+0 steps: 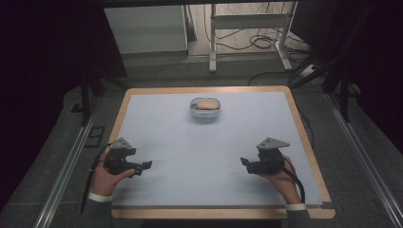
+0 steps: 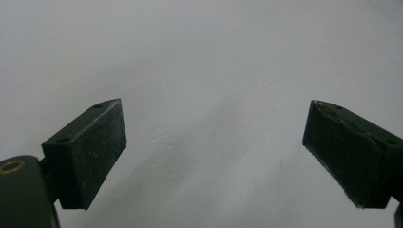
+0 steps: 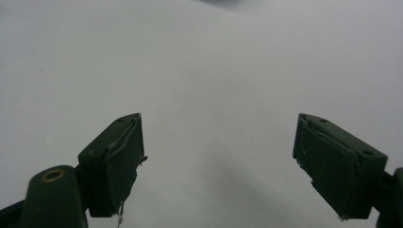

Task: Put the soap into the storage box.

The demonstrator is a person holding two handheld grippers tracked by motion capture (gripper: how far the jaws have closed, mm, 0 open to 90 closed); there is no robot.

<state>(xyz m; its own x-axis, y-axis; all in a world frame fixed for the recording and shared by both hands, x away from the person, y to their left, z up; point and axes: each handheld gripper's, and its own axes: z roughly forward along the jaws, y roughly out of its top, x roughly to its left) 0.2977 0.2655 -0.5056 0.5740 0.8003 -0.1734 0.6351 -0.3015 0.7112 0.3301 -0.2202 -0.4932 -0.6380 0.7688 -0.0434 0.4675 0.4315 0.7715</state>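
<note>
Faintly, bowl point(image 1: 205, 109) contents (indistinct).

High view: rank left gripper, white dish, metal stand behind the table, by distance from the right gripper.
1. left gripper: across the mat from the right gripper, near edge.
2. white dish: far centre, holding a tan item.
3. metal stand: on the floor beyond the table.

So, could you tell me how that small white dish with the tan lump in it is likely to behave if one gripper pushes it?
The white dish looks low and wide, so it would probably slide, not tip. The tan lump sits loose inside and may shift.
</note>
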